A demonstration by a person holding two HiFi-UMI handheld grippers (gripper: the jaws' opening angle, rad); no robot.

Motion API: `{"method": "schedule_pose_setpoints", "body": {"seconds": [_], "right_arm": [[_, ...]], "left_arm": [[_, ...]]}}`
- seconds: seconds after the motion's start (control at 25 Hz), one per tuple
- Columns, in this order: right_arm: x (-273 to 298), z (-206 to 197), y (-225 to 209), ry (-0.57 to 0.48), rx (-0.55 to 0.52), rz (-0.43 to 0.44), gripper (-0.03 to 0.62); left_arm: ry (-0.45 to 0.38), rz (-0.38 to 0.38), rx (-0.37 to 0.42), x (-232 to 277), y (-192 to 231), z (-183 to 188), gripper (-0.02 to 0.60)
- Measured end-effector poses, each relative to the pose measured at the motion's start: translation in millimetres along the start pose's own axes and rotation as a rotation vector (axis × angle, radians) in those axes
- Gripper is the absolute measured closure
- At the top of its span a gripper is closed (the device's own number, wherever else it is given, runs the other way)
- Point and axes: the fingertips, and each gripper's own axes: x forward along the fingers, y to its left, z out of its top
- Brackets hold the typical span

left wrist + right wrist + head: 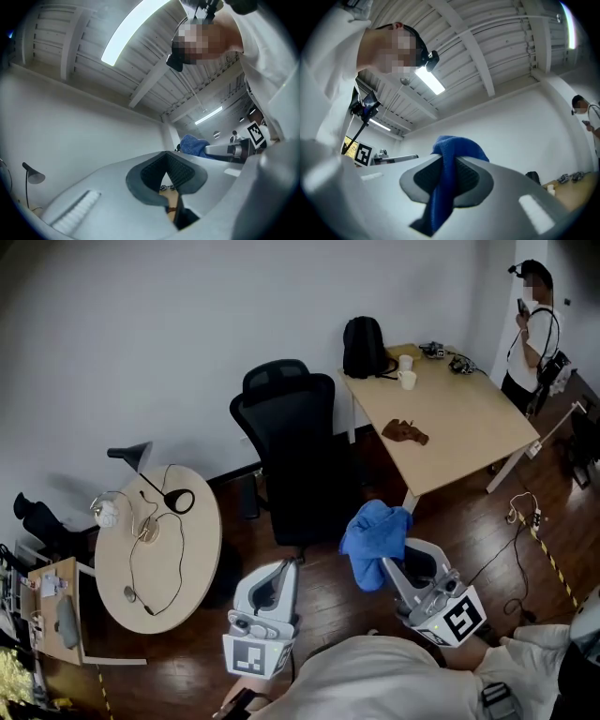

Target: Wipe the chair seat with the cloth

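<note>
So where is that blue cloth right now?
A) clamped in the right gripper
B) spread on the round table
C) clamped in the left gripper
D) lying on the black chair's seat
A: the blue cloth hangs pinched between the jaws of the right gripper, while the left gripper has nothing between its parted jaws.
</note>
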Motion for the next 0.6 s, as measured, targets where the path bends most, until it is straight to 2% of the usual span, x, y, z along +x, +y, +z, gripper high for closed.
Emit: {"method": "schedule_pose_setpoints", "body": {"seconds": [0.16,0.32,0.44,0.56,0.6], "right_arm": [[-0.6,18.6,24.1,-0.003,0.013,-0.012,0.537],[5.9,12.4,35.9,0.017,-0.007,-0.005,0.537],[6.7,3.3,45.5,0.030,0.000,0.001,0.537],[9.1,-6.7,57.4,0.079,-0.002,0.016,0.537],[11.5,-4.6,60.3,0.070,-0.004,0.016,0.537]], "left_arm": [[-0.006,-0.004,0.006,-18.8,0.0,27.7,0.398],[0.014,0.012,0.029,-31.9,9.9,28.2,0.433],[0.003,-0.045,0.057,-37.3,4.9,26.2,0.468],[-0.004,-0.106,0.110,-42.2,4.1,28.0,0.455],[-0.012,-0.115,0.113,-43.4,2.9,29.7,0.431]]}}
